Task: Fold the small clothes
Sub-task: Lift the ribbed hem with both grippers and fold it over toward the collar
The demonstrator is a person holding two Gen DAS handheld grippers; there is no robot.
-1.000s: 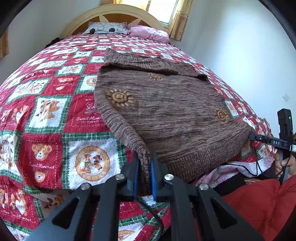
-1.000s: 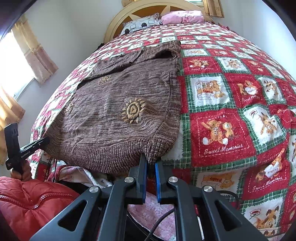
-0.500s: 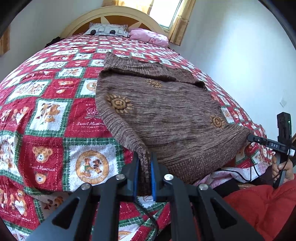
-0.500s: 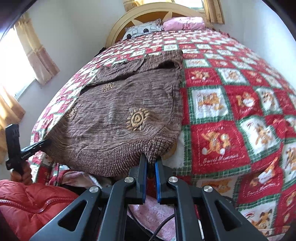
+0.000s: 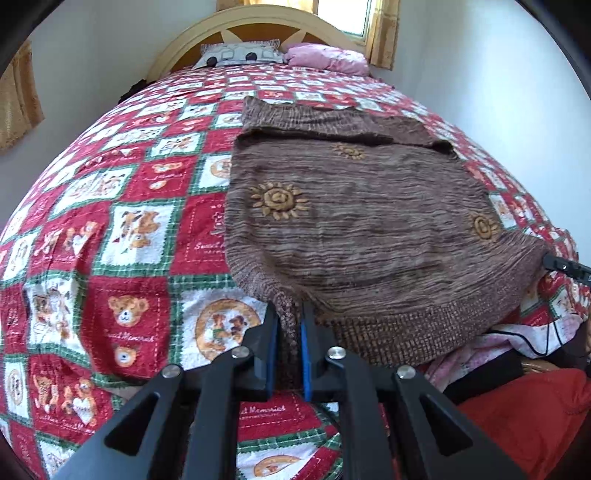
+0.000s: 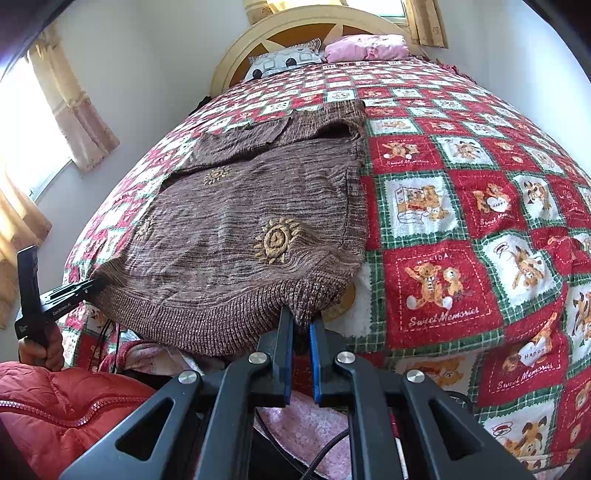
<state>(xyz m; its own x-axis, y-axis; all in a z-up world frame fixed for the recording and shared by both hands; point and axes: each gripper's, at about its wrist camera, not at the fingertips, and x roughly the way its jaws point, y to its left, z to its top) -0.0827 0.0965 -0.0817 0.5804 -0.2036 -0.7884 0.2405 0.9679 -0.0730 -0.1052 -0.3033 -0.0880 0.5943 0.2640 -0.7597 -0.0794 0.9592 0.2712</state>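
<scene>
A brown knit sweater [image 5: 354, 229] with yellow sun patterns lies spread on the bed, hem toward me; it also shows in the right wrist view [image 6: 243, 236]. My left gripper [image 5: 289, 317] is shut on the hem's left corner. My right gripper [image 6: 301, 321] is shut on the hem's right corner. Both corners are lifted a little off the quilt. The sleeves are folded across the top of the sweater [image 5: 332, 122]. Each gripper shows at the edge of the other's view, the right one [image 5: 565, 264] and the left one [image 6: 70, 293].
A red, white and green teddy-bear quilt [image 5: 110, 229] covers the bed. Pillows [image 5: 280, 55] lie at the curved headboard [image 6: 295, 26]. My red jacket [image 6: 55, 406] and cables [image 5: 532, 343] are at the bed's near edge. Walls and curtained windows surround the bed.
Both grippers have risen with the hem corners and moved forward over the bed; the view tilts more toward the headboard. The hem is lifted higher and pulled taut.
</scene>
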